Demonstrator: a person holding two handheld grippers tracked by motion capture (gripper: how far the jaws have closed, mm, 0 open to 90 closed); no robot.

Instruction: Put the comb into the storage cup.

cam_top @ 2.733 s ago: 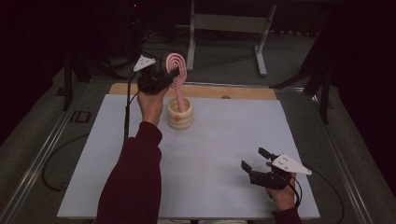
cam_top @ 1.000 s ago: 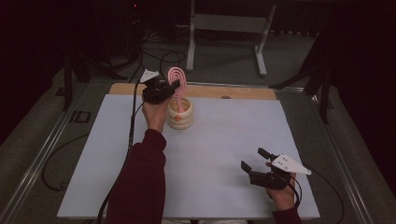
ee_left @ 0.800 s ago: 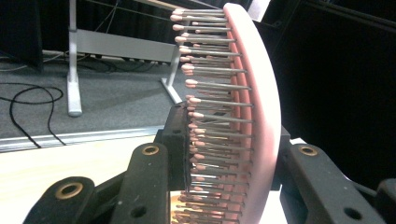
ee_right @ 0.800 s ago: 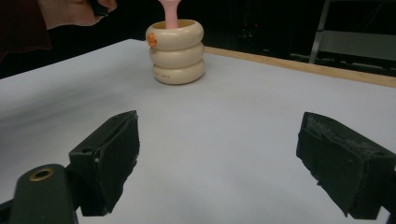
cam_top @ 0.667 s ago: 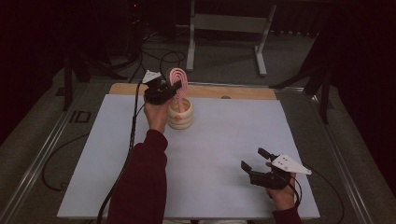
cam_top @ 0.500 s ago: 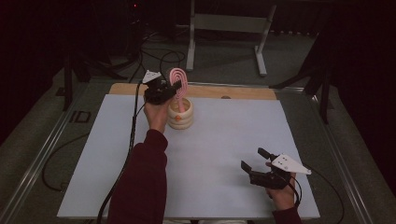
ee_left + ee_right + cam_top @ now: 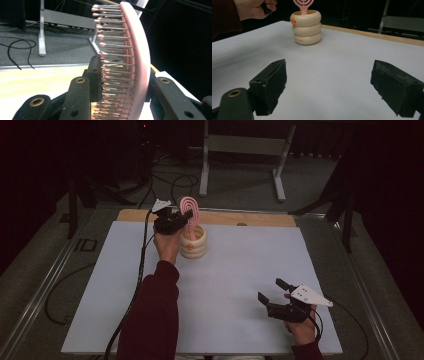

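Note:
A pink hairbrush (image 7: 189, 211) stands upright with its handle down inside a cream holder (image 7: 193, 241) made of stacked rings, near the table's back left. My left gripper (image 7: 184, 220) is shut on the brush head from the left; in the left gripper view the bristled head (image 7: 136, 62) sits clamped between the two black jaws. My right gripper (image 7: 270, 290) rests low at the front right, open with nothing between its jaws. In the right gripper view the holder (image 7: 308, 27) and the brush (image 7: 302, 5) stand well beyond the spread jaws of my right gripper (image 7: 332, 82).
A white sheet (image 7: 235, 270) covers the table, with a wooden strip (image 7: 250, 218) along its back edge. Behind the table a metal stand (image 7: 240, 150) and loose cables (image 7: 170, 180) lie on the floor. The left gripper's cable (image 7: 142, 265) trails along the sleeve.
Since the earliest frame my left gripper has come down with the brush, sinking its handle deeper into the holder. Over the last second it barely shifts. The right gripper has stayed put.

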